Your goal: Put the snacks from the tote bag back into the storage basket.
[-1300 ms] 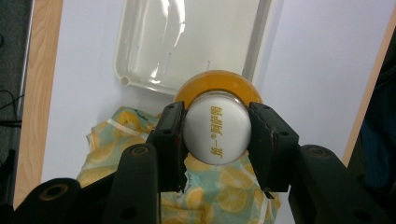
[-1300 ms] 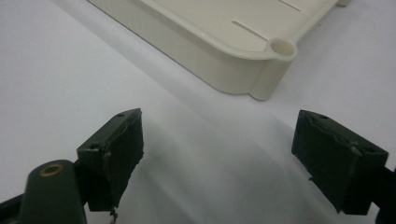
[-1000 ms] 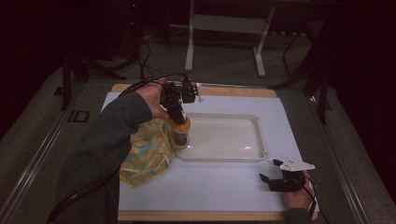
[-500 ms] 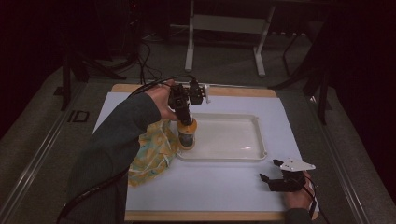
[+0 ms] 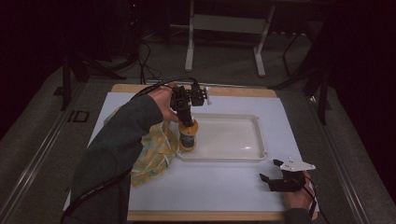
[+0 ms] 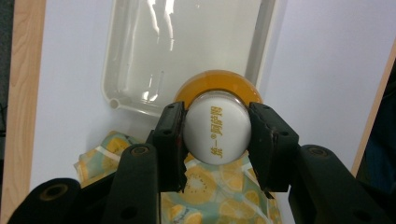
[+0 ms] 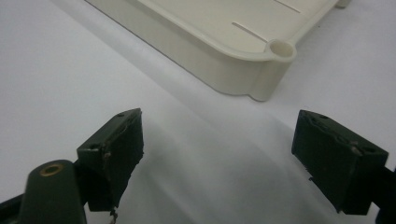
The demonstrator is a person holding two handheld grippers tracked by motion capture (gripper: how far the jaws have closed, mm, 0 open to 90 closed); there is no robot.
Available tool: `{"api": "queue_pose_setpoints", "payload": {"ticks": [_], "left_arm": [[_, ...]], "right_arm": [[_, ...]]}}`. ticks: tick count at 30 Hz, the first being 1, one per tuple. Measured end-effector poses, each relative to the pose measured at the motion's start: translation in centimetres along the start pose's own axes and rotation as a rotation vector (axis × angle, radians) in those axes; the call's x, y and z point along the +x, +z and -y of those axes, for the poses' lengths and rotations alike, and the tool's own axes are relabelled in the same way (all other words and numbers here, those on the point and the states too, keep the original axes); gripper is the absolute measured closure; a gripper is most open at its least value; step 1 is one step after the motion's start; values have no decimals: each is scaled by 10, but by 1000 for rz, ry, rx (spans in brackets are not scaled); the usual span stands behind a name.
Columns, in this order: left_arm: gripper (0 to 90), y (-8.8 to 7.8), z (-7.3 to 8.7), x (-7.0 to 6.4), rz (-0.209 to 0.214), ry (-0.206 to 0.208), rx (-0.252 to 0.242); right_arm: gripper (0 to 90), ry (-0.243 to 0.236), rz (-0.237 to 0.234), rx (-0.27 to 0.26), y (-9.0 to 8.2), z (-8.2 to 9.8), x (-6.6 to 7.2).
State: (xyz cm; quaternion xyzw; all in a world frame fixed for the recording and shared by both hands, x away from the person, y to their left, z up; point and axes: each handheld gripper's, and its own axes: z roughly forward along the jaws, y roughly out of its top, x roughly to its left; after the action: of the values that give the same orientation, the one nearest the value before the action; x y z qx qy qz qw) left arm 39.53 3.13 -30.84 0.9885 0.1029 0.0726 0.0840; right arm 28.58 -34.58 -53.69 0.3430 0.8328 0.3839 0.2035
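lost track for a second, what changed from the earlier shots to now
The left gripper, shut on the bottle's white cap, carried the bottle from over the patterned cloth toward the white tray; it now sits at the tray's left end. Grip unchanged. The right gripper stayed open on the table; tray and cloth stayed put.

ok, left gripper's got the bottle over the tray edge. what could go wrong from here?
1. The left gripper pinches only the bottle's white cap; the smooth, round cap could slip or twist out.
2. The bottle hangs at the tray rim, so it may catch the rim and tip.
3. The cloth lies against that rim and could snag.
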Motion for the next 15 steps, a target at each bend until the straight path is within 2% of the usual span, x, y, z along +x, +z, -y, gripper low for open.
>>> {"api": "queue_pose_setpoints", "payload": {"ticks": [15], "left_arm": [[591, 12, 0, 1, 13, -1, 0]], "right_arm": [[162, 1, -1, 0, 0, 0, 0]]}}
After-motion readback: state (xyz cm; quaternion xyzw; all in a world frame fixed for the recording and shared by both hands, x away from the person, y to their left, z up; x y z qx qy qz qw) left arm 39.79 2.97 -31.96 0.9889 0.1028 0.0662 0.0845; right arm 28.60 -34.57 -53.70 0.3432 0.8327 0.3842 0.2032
